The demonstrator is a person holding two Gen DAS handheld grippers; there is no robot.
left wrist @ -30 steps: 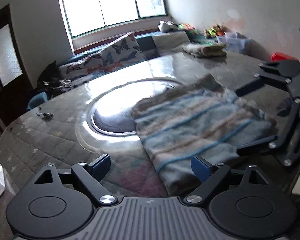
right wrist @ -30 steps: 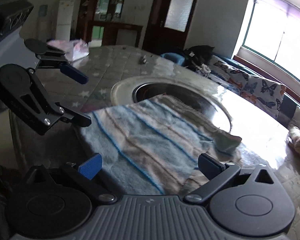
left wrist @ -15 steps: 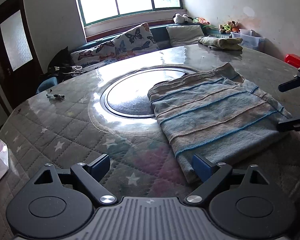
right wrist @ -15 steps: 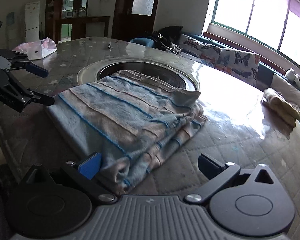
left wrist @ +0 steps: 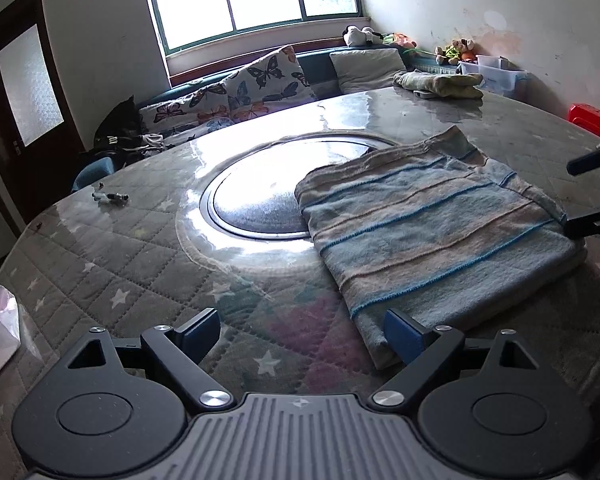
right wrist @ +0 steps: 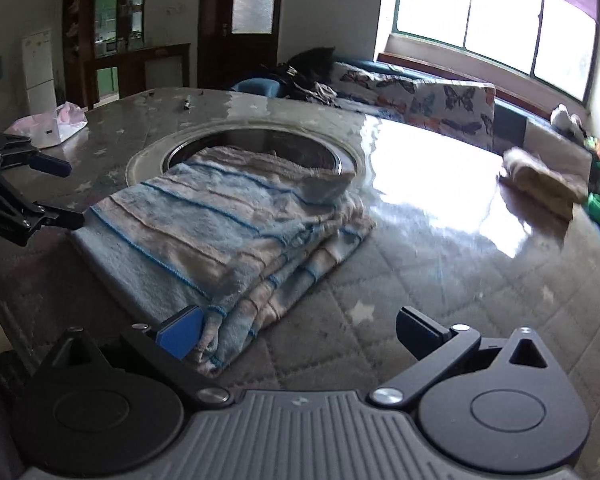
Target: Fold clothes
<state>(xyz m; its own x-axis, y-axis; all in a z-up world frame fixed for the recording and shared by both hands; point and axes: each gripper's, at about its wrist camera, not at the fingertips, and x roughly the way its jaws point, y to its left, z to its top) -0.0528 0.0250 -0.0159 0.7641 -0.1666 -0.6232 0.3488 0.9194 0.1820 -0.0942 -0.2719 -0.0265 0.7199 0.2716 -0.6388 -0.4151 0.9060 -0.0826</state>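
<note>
A folded blue and beige striped garment (left wrist: 432,232) lies on the round table, partly over the centre disc; it also shows in the right wrist view (right wrist: 228,236). My left gripper (left wrist: 300,334) is open and empty at the garment's near corner, its right finger just beside the cloth edge. My right gripper (right wrist: 296,332) is open and empty, its left finger next to the garment's stacked edges. Each gripper shows in the other's view, the right one (left wrist: 592,196) and the left one (right wrist: 32,192), both open beside the garment.
The quilted star-pattern table cover (left wrist: 112,264) surrounds a glossy centre disc (left wrist: 256,204). Another folded cloth (left wrist: 440,84) lies at the far edge. A white plastic bag (right wrist: 52,124) and a small object (left wrist: 110,197) sit on the table. A sofa with butterfly cushions (left wrist: 260,84) stands behind.
Both grippers have pulled back from the garment and now sit open at its corners. The garment has settled flat on the table.
</note>
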